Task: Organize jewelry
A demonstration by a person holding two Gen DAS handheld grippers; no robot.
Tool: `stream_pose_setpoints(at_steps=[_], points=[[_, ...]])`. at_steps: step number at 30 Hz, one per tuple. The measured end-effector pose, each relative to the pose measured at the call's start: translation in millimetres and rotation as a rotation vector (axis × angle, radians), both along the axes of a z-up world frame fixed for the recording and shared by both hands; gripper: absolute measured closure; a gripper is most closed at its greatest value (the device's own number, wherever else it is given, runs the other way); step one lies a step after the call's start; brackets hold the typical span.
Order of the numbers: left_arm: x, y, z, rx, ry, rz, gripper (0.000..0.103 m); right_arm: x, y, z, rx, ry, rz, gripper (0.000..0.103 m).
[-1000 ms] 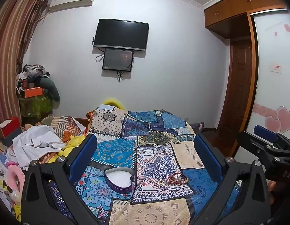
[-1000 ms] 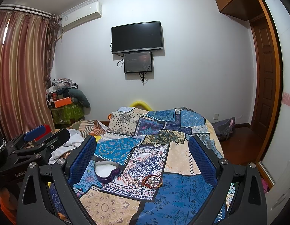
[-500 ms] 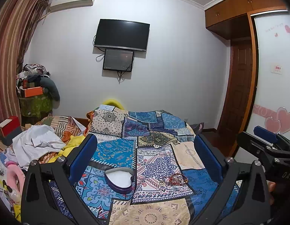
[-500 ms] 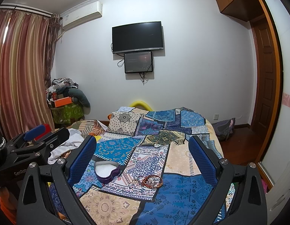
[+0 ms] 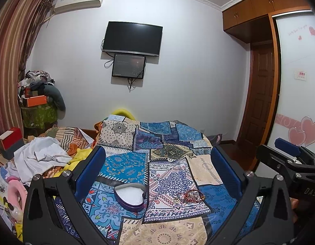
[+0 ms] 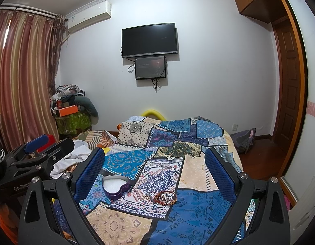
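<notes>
A purple heart-shaped box [image 5: 130,196] [image 6: 115,186] with a white lining lies open on the patterned bedspread. To its right sits a small heap of red and gold bracelets [image 5: 193,195] [image 6: 164,197], with a gold ring [image 5: 175,200] beside it. My left gripper [image 5: 158,159] hovers above the bed, open and holding nothing, the box and jewelry framed between its blue-padded fingers. Equally high, my right gripper [image 6: 154,161] is open with nothing in it. Each gripper shows at the edge of the other's view.
The patchwork bedspread [image 5: 167,143] covers the bed. Crumpled white and striped clothes [image 5: 41,153] lie at the left. A cluttered green bin [image 6: 72,120] stands in the far corner by the curtain. A wooden door [image 5: 257,104] and wardrobe are on the right.
</notes>
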State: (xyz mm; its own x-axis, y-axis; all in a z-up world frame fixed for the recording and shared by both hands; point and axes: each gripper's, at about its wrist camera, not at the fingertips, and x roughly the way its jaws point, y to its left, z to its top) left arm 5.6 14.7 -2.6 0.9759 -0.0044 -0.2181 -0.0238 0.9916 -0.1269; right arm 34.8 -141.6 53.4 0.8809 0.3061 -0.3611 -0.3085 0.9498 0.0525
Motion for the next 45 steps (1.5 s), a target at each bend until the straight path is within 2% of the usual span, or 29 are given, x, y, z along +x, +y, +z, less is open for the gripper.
stream_pose_setpoints(at_steps=[12,26,31,36,40,41,45], points=[[22,-8,-10,0.02,0.036,-0.005,0.0,21,-11,-11,0.004,0.04,-0.012,0.005],[88,-21,-53,0.026,0.184,-0.036,0.0,74,-41,-58,-0.035,0.193,-0.095,0.006],[112,-20,-76,-0.003,0.268,-0.052,0.0,84,-45,-73,-0.073,0.245,-0.105,0.006],[139,-24,-110,-0.022,0.395,-0.062,0.0,95,-53,-99,-0.101,0.333,-0.095,0.006],[151,-33,-132,0.001,0.474,-0.095,0.002,104,-57,-116,-0.096,0.406,-0.066,0.006],[153,-36,-137,0.006,0.487,-0.104,0.003,105,-57,-119,-0.094,0.416,-0.059,0.007],[159,-45,-154,0.01,0.549,-0.165,0.015,108,-55,-131,-0.092,0.464,-0.012,0.021]])
